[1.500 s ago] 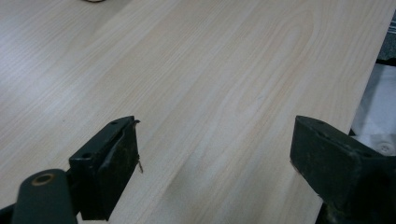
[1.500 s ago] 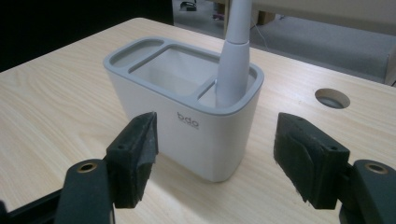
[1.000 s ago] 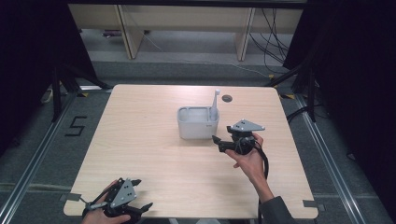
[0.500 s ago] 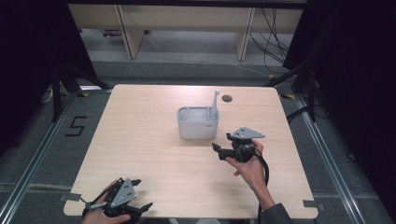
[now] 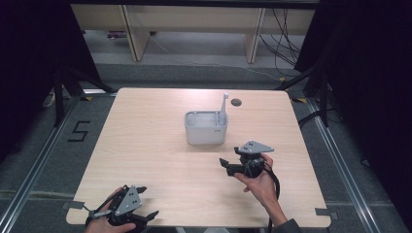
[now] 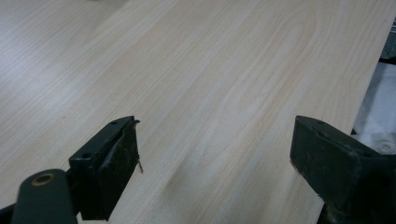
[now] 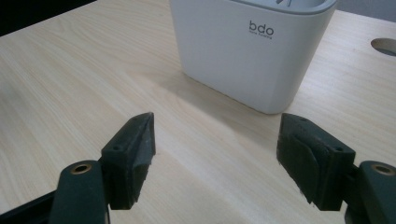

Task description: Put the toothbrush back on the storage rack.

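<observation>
A white tub (image 5: 205, 127) marked "bdo" stands near the middle of the wooden table (image 5: 155, 145), with a thin white handle (image 5: 223, 104) sticking up from its right rear corner. My right gripper (image 5: 224, 165) hovers a short way in front and to the right of the tub, jaws open and empty. In the right gripper view the tub (image 7: 252, 51) stands just beyond the open right gripper (image 7: 215, 158). My left gripper (image 5: 145, 201) rests at the table's front left edge, open and empty. The left gripper (image 6: 215, 158) looks over bare wood.
A round cable hole (image 5: 236, 102) sits in the tabletop behind the tub. The table's edge (image 6: 369, 93) runs close on the right of the left gripper view. Shelf legs and cables (image 5: 286, 39) stand on the floor beyond the table.
My right gripper has drawn back from the tub toward the table's front and sunk a little. The left gripper has stayed where it was.
</observation>
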Motion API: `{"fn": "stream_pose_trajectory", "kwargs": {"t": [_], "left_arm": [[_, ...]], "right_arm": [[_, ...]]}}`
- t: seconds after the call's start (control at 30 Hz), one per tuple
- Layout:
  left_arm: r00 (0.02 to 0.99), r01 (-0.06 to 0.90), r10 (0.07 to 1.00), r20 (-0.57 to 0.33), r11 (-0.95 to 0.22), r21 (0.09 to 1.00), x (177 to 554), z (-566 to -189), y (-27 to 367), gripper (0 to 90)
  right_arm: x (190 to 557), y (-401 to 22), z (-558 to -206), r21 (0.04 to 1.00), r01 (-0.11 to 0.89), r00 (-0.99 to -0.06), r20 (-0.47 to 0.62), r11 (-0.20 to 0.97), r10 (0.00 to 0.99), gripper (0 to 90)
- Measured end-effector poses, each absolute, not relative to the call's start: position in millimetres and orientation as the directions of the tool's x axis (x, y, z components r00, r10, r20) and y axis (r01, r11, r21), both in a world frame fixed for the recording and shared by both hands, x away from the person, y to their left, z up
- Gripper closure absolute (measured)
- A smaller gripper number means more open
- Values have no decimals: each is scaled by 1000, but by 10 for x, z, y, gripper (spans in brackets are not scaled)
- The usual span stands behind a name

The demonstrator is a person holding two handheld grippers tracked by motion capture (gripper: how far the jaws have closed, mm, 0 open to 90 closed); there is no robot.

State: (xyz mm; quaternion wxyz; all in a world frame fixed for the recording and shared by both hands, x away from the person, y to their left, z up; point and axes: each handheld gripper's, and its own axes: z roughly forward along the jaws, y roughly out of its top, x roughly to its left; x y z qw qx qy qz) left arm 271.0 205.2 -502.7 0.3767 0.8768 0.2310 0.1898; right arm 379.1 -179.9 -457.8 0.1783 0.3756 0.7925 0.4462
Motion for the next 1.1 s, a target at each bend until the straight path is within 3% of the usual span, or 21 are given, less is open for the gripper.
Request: {"fn": "stream_pose_trajectory", "kwargs": {"t": [1.1], "left_arm": [[825, 260, 543, 158, -611, 747, 2708, -5029, 2051, 148]], "right_arm": [[3415, -1811, -4725, 819, 471, -677, 98, 327, 730, 247]]}}
